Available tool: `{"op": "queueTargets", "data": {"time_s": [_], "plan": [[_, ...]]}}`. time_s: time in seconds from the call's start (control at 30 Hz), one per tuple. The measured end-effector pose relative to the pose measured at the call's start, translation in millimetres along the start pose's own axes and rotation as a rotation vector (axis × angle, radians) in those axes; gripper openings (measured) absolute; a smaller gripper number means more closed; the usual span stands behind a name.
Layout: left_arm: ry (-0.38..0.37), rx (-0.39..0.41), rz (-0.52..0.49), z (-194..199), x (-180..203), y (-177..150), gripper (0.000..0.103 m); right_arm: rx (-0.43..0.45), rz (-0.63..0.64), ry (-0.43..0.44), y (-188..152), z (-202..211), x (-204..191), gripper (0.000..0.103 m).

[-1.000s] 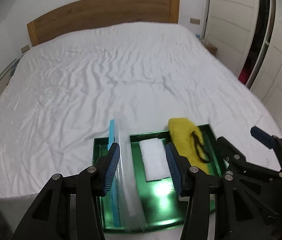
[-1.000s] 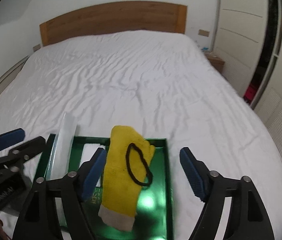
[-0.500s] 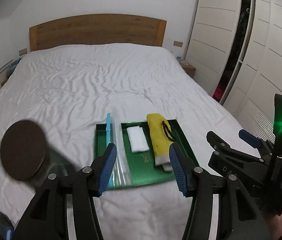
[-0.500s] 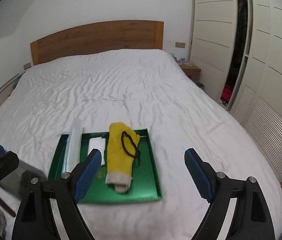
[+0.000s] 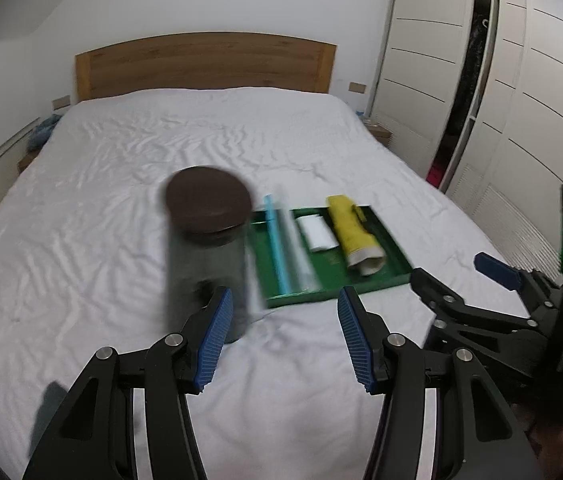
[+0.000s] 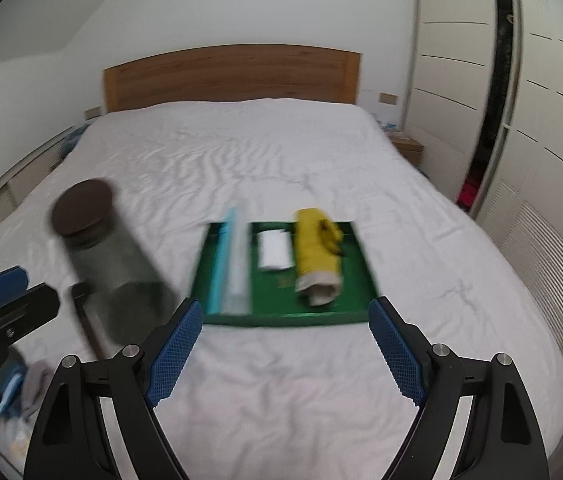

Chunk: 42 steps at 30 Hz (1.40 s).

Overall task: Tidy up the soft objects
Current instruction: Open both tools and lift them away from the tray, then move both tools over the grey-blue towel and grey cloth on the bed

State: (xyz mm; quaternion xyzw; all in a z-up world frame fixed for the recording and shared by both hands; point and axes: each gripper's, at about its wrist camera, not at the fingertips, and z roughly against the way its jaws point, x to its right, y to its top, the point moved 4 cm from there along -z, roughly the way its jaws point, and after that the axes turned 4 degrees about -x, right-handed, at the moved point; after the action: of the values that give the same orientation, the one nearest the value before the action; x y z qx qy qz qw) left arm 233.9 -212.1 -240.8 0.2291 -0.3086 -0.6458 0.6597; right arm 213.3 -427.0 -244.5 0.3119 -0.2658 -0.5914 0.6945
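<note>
The left claw (image 5: 283,330) hangs with its two blue-padded fingers (image 5: 213,338) spread wide, gripping nothing. The right claw (image 6: 283,352) is spread wider, also gripping nothing. Both point forward and slightly downward, side by side and apart. In the left wrist view the right claw (image 5: 477,276) shows at the right edge; in the right wrist view the left claw (image 6: 5,296) shows at the left edge.

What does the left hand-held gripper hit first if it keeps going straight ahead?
Probably the white bedsheet, then the near rim of the green tray just past it. The left hand-held gripper is open and empty; the blurred dark-lidded jar sits left of that line. Depth is uncertain.
</note>
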Motion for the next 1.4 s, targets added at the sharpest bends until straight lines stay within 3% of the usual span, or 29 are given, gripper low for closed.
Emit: {"op": "queueTargets", "data": {"time_s": [0.47, 0.77, 1.17, 1.4], "plan": [[0.159, -0.129, -0.009, 33.0, -153.3, -88.5, 0.049, -0.079, 0.016, 0.144, -44.0, 32.3, -134.6, 0.086], [0.160, -0.220, 0.001, 28.0, -235.4, -134.5, 0.049, -0.154, 0.072, 0.220, -71.0, 1.6, -217.9, 0.085], [0.026, -0.342, -0.056, 3.2, -255.9, -178.1, 0.049, -0.242, 0.076, 0.247, -107.2, -45.6, -273.1, 0.085], [-0.035, -0.380, -0.098, -10.0, -250.1, -189.2, 0.049, -0.262, 0.060, 0.233, -125.1, -54.7, -281.5, 0.084]]}}
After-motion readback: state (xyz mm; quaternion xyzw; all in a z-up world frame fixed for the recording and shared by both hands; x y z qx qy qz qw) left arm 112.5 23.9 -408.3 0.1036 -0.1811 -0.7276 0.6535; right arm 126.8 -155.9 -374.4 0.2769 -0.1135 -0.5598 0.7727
